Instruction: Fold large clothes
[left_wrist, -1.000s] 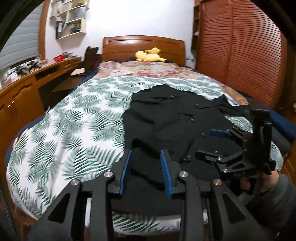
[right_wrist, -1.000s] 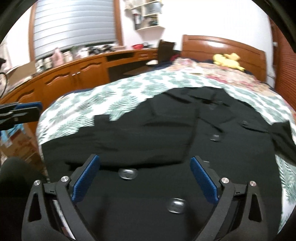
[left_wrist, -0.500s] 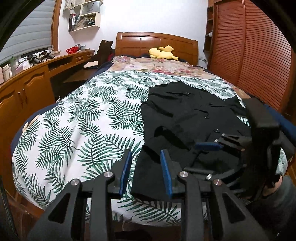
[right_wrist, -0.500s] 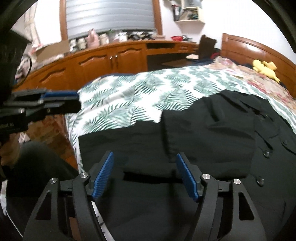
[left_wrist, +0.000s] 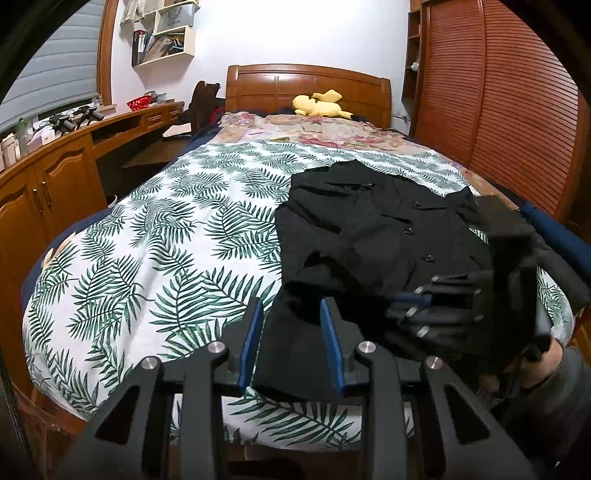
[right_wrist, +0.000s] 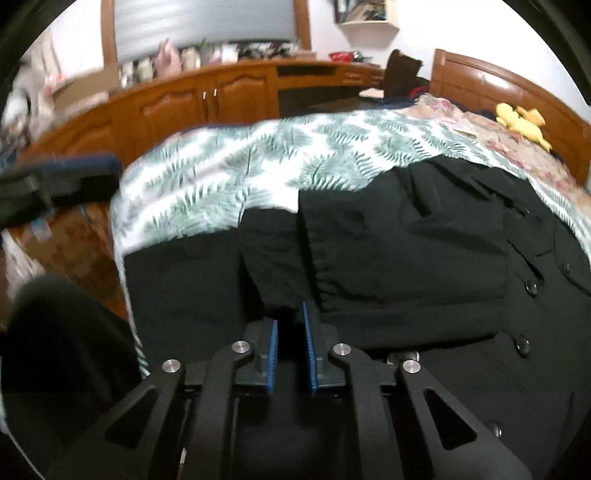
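A black buttoned coat (left_wrist: 369, 236) lies on the leaf-print bedspread (left_wrist: 166, 240), at the bed's right half, with one sleeve folded over its front. My left gripper (left_wrist: 291, 325) is open above the coat's near left hem corner, holding nothing. My right gripper (right_wrist: 290, 325) has its blue pads nearly closed on the cuff of the folded black sleeve (right_wrist: 280, 269). The right gripper also shows in the left wrist view (left_wrist: 417, 299), low over the coat's right side. The coat fills the right wrist view (right_wrist: 424, 251).
A wooden headboard (left_wrist: 306, 88) with a yellow plush toy (left_wrist: 321, 105) stands at the far end. Wooden cabinets and a desk (left_wrist: 55, 177) run along the left. A slatted wooden wardrobe (left_wrist: 509, 110) stands at the right. The person's dark-clad leg (right_wrist: 62, 350) is near the bed's foot.
My right gripper has closed from wide open onto the sleeve cuff and swung leftward. My left gripper has drawn back to the left, still open.
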